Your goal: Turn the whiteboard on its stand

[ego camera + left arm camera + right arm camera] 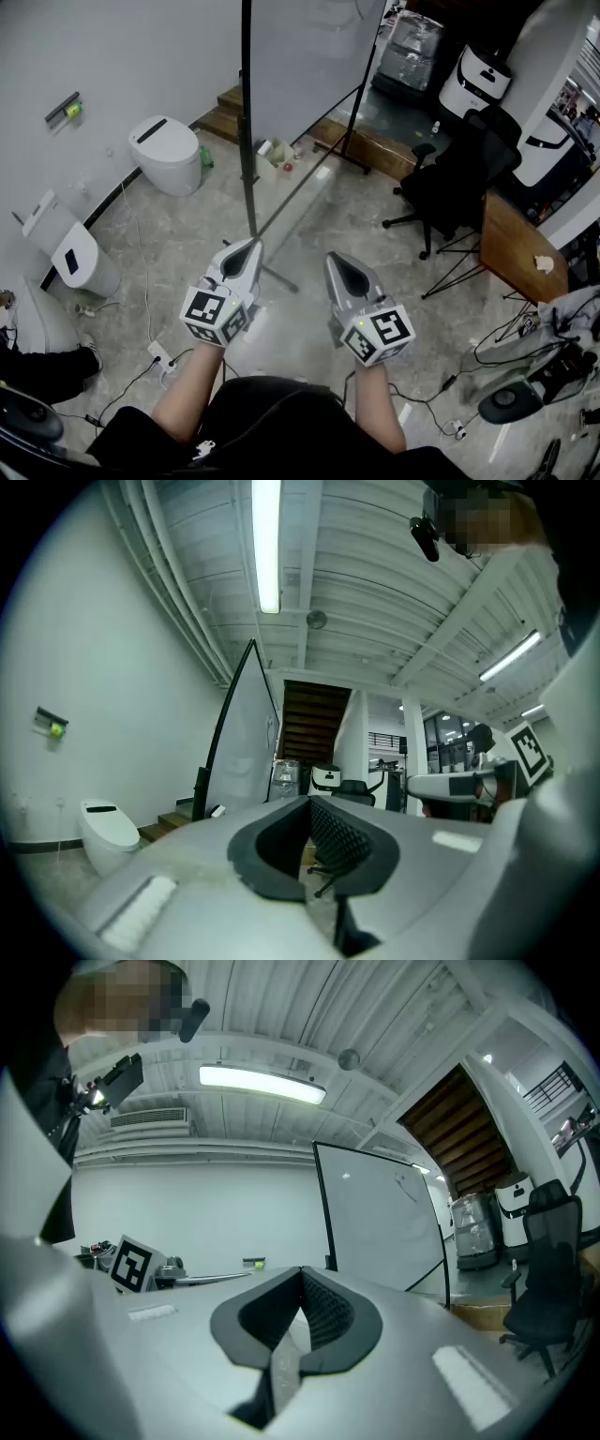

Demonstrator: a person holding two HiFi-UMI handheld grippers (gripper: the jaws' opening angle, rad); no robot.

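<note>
**Whiteboard waits on its stand, both grippers shut**

Whiteboard (309,56) stands upright on its black stand (247,141) at the far side of a stone-tiled floor, ahead of a person holding two grippers level and side by side. The left gripper (251,247) has its jaws pressed together with nothing between them, its tip lined up with the stand's near post. The right gripper (337,262), just beside it, also has its jaws together and empty. A white toilet (169,155) sits left of the board and a black office chair (455,183) to its right.
</note>
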